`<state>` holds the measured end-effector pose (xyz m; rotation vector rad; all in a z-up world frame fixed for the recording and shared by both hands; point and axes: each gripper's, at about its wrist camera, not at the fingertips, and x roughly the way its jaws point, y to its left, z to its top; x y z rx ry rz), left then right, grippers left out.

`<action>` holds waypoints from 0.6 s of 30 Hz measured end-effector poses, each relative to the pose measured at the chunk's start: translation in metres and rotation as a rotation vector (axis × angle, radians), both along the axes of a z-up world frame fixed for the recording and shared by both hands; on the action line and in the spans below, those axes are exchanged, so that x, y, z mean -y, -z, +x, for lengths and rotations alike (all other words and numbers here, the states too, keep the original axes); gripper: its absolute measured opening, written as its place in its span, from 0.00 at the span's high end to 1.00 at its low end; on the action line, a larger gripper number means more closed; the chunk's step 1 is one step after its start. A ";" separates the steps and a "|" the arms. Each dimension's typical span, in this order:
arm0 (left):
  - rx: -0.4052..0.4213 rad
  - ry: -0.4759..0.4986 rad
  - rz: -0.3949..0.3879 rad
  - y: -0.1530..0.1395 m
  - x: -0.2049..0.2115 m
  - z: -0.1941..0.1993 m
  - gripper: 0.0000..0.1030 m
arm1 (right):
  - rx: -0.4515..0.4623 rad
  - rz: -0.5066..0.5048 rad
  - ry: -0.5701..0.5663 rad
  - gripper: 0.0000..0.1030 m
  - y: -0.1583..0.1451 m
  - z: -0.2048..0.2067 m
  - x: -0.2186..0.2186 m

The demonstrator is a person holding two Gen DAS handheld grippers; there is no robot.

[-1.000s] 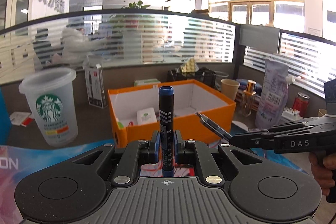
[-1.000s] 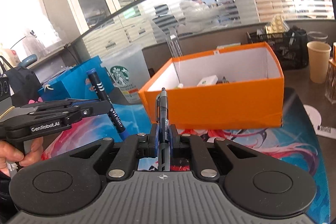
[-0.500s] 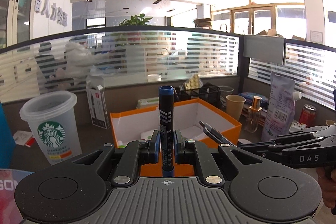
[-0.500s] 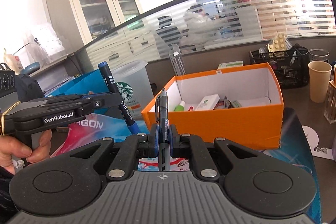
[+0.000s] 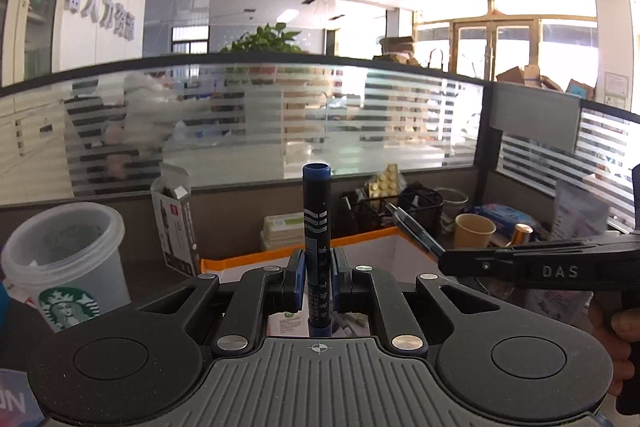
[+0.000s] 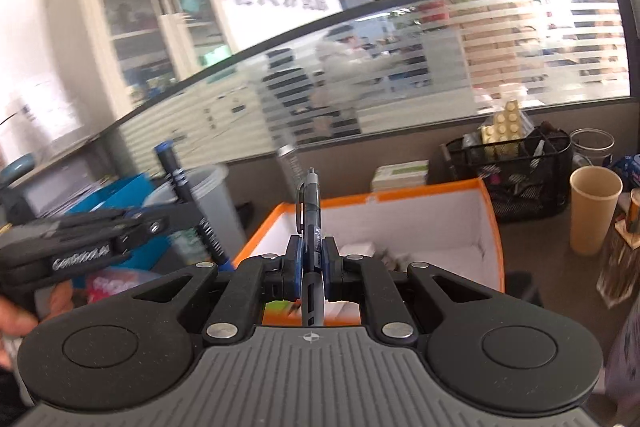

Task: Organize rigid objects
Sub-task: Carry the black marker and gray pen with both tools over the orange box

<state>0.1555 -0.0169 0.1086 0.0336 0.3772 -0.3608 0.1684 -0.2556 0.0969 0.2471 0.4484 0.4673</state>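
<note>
My left gripper (image 5: 317, 281) is shut on a dark blue marker (image 5: 317, 223) that stands upright between its blue pads. My right gripper (image 6: 311, 269) is shut on a black clip pen (image 6: 310, 211), also upright. Both hang just above the near edge of an open orange box (image 6: 490, 223) with a white inside, which holds several small items. In the left wrist view the right gripper's arm (image 5: 520, 265) crosses from the right with the pen (image 5: 416, 229) sticking out. In the right wrist view the left gripper's arm (image 6: 80, 239) comes in from the left with the marker (image 6: 188, 203).
A clear Starbucks cup (image 5: 66, 267) stands left of the box, with a small open carton (image 5: 176, 223) behind it. A black mesh organizer (image 6: 508, 175), a paper cup (image 6: 592, 207) and a glass jar (image 6: 592, 145) sit to the right. A frosted glass partition backs the desk.
Both grippers have risen and moved forward towards the box, each still holding its pen. The colourful mat has dropped out of sight and the box now lies right under the fingers.
</note>
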 end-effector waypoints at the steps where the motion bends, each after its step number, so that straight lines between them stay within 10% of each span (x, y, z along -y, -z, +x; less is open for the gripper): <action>1: -0.017 -0.008 -0.004 0.003 0.001 0.010 0.89 | -0.010 -0.007 0.008 0.91 0.002 0.012 0.000; 16: -0.250 0.005 -0.011 0.079 0.005 0.079 0.89 | -0.172 -0.240 0.040 0.90 0.080 0.093 -0.034; 18: -0.248 0.004 -0.016 0.078 0.003 0.078 0.89 | -0.164 -0.244 0.053 0.78 0.080 0.090 -0.034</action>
